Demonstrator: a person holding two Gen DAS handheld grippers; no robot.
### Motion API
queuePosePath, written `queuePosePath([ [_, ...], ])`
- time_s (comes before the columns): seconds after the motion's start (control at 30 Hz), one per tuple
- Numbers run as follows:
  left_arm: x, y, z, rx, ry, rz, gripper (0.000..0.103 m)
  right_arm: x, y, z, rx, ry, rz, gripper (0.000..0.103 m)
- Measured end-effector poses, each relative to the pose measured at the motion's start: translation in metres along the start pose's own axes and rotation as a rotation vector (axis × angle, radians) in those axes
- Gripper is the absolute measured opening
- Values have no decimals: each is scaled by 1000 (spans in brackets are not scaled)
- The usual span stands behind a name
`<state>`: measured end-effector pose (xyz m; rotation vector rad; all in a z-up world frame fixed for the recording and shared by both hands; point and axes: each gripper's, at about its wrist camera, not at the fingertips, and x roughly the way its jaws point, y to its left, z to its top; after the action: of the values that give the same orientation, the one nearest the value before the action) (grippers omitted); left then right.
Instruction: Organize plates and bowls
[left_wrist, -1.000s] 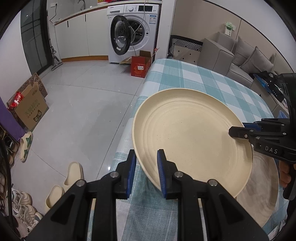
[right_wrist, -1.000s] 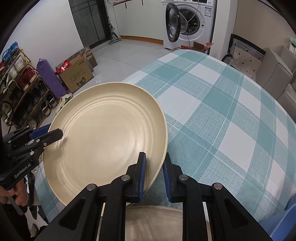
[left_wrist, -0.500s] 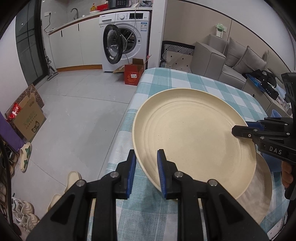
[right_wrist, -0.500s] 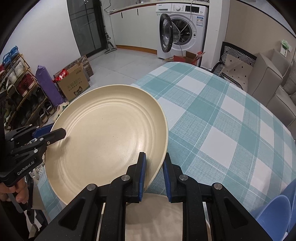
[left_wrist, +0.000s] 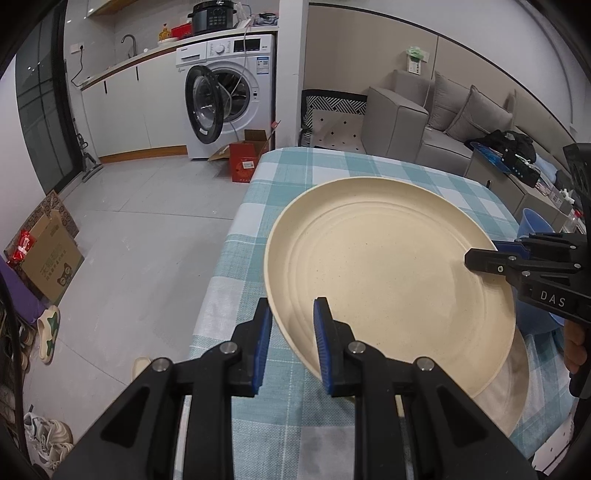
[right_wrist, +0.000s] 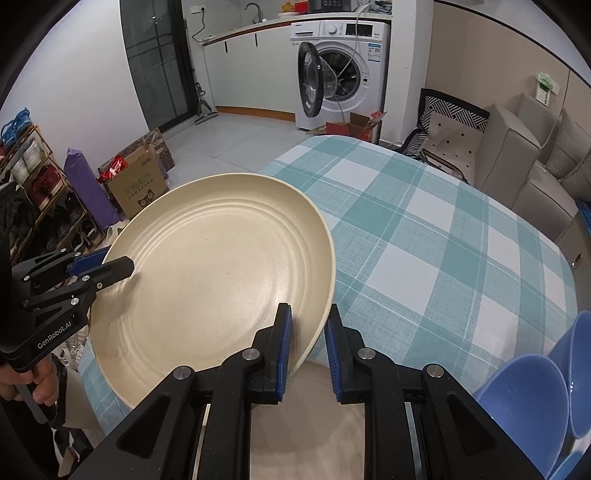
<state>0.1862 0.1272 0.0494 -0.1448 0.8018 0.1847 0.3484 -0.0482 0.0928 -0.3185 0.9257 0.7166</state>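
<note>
Plate (left_wrist: 388, 280) hides most of second plate (left_wrist: 517, 391).

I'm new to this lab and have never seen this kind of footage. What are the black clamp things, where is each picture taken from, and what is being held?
There is no robot here. A person holds a hand-operated gripper in each hand, and each one has a wide-angle camera looking forward along its two fingers.

In the left camera's picture, the left gripper is at the bottom and the right gripper comes in from the side. The right camera's picture shows the reverse: the right gripper is at the bottom and the left gripper is at the left.

Both are shut on opposite rims of one cream plate, held lifted and tilted above a table with a checked cloth. Another cream plate lies beneath, and blue bowls sit at the right edge.
</note>
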Motion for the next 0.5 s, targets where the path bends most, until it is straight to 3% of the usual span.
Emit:
queuePosePath([
  [0.5, -11, -31, -5, 58, -7, -47, 21, -37, -15, -33, 33, -35, -43, 18],
])
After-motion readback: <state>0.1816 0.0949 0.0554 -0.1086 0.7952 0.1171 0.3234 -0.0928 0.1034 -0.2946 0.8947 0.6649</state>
